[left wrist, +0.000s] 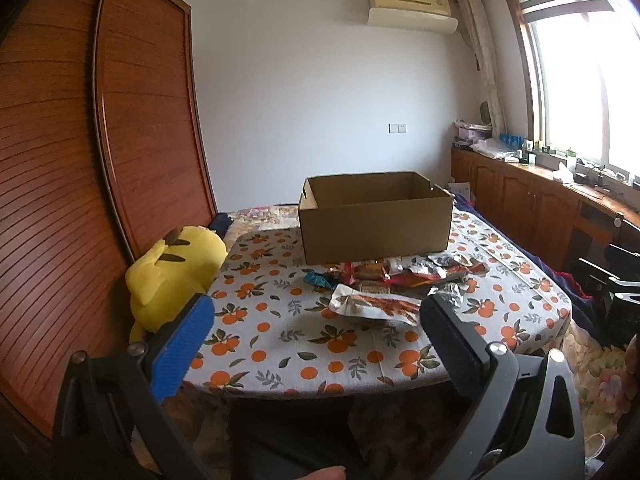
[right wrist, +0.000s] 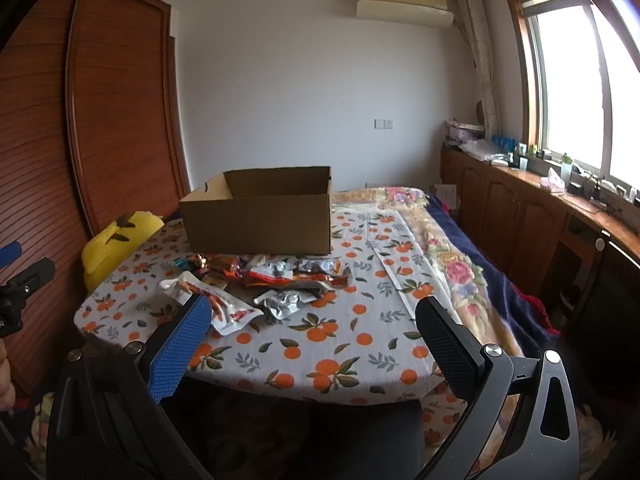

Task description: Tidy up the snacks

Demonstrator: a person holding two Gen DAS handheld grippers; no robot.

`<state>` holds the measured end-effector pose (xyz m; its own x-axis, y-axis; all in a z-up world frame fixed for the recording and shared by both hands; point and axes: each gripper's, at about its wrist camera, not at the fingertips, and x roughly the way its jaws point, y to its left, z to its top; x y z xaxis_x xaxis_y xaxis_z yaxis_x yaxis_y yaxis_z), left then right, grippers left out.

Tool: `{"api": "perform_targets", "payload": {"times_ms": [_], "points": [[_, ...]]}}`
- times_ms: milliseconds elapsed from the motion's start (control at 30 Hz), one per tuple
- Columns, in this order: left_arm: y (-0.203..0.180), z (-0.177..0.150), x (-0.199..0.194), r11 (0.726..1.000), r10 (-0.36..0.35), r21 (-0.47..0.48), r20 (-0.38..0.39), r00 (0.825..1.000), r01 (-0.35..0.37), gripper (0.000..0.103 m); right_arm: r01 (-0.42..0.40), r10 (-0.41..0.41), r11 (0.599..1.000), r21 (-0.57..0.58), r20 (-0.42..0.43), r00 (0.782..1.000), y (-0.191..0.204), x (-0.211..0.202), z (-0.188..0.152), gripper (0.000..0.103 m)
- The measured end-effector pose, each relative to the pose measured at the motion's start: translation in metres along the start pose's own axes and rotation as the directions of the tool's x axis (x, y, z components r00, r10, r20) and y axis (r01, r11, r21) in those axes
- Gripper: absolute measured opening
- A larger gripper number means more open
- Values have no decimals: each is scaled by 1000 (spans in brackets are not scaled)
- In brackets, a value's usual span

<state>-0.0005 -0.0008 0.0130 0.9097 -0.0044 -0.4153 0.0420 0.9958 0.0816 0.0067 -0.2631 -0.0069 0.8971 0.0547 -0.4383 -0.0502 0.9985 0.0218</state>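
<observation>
Left hand-held gripper (left wrist: 316,312) and right hand-held gripper (right wrist: 312,316) both released, holding nothing, short of the worktop (left wrist: 280,344). Snack packets (left wrist: 396,276) lie before the cardboard box (left wrist: 376,220). I judge them light, crinkly, slippery; pinch a flat sealed edge.

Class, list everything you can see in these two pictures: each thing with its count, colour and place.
Box: one, brown cardboard, open, far end of table.
Snacks: a pile, silver, red and orange packets, in front of box.
Tablecloth: one, white with oranges, over table.
Plush: one, yellow, left of table.
Wardrobe: one, brown wood, left wall.
Air conditioner: one, cream, high on far wall.
Window: one, right wall.
Left claw: open, near table edge.
Right claw: open, near table edge.
</observation>
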Motion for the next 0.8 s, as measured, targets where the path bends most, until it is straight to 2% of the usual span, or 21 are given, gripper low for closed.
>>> {"api": "perform_targets", "payload": {"times_ms": [400,700,800], "points": [[-12,-25,62,998,-57,-16,-97,994,55,103,-22,22,1000,-4,-69,997,-12,41,-14,103],[-20,-27,128,990,-137,-70,-183,974,126,101,-61,56,997,-36,-123,991,-22,89,-13,103],[-20,-30,150,985,-159,-104,-215,963,139,101,-120,111,991,-53,-143,983,-17,108,-11,103]]}}
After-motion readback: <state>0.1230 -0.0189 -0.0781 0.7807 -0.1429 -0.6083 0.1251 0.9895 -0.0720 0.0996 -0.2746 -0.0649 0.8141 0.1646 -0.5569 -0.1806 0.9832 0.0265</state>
